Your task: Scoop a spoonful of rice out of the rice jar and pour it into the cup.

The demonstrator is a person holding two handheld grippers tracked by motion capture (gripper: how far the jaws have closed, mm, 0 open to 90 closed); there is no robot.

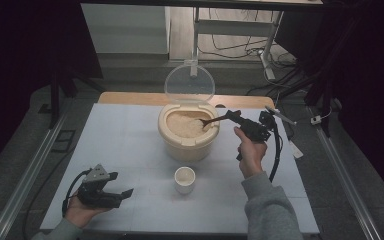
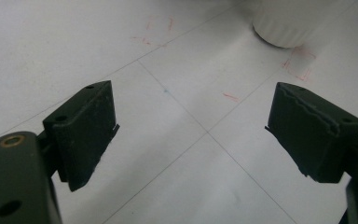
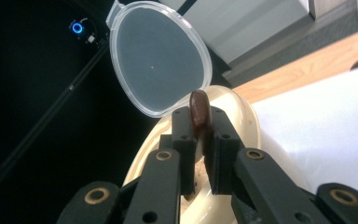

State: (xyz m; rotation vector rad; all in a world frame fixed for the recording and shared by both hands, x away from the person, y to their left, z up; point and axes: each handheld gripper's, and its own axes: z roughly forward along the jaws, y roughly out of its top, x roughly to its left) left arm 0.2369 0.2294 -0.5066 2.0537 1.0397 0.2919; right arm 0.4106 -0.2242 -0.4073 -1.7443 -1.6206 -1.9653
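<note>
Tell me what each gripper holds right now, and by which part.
The right gripper clamps a dark spoon by its handle end, bowl end in the rice bucket. The left gripper is open and holds nothing.

No legible text, labels, brand names or numbers in any view. Closest thing to a sign: faint red pen marks on the white table surface (image 2: 177, 154) in the left gripper view, forming rough corner brackets near the base of the white cup (image 2: 286, 23) and further left, plus one short red dash; none form readable characters. Clear lid (image 3: 158, 56), cream container (image 1: 187, 132) and gripper bodies carry no readable print.
</note>
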